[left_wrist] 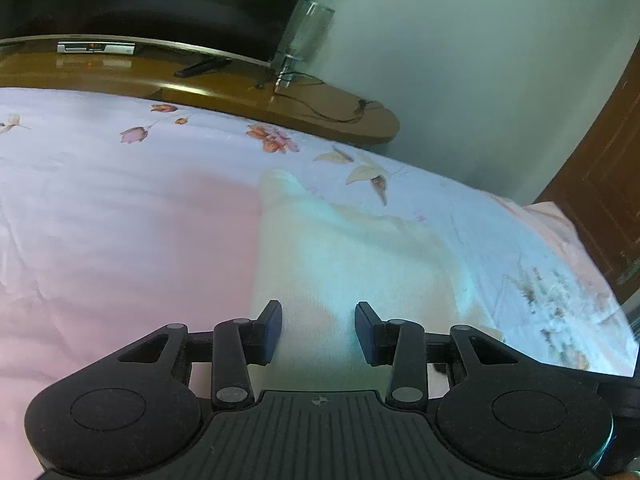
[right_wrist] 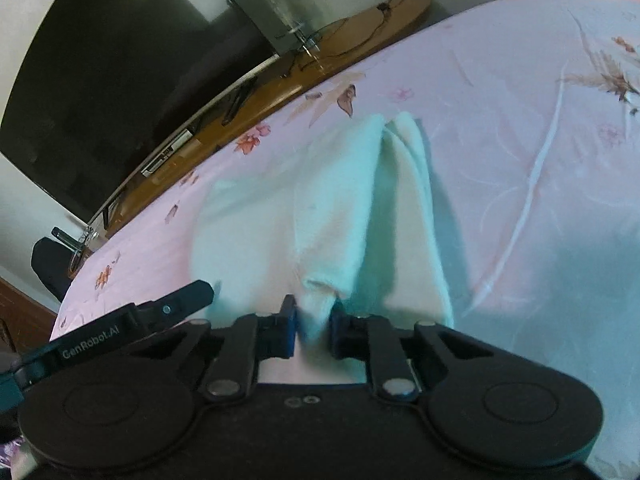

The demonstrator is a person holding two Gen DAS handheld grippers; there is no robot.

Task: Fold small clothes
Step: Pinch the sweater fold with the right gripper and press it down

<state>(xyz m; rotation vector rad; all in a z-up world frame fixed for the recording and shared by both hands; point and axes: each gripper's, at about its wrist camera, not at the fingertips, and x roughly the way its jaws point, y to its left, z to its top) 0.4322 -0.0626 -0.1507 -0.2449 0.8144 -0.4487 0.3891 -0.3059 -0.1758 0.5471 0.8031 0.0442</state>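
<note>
On the bedsheet, right gripper pinching cream garment, seemingly firmly.

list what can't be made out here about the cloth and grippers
- Cloth, left wrist view: near edge hidden under the left gripper; overexposed, folds unreadable.
- Cloth type, both views: blurred, shape unclear.
- Pinched part in the right gripper, right wrist view: hidden behind the pads.
- Left gripper in the right wrist view: cut off at the left edge.

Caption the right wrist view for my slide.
Right tongs pinch a bunched edge of the cream garment on the floral bedsheet.
</note>
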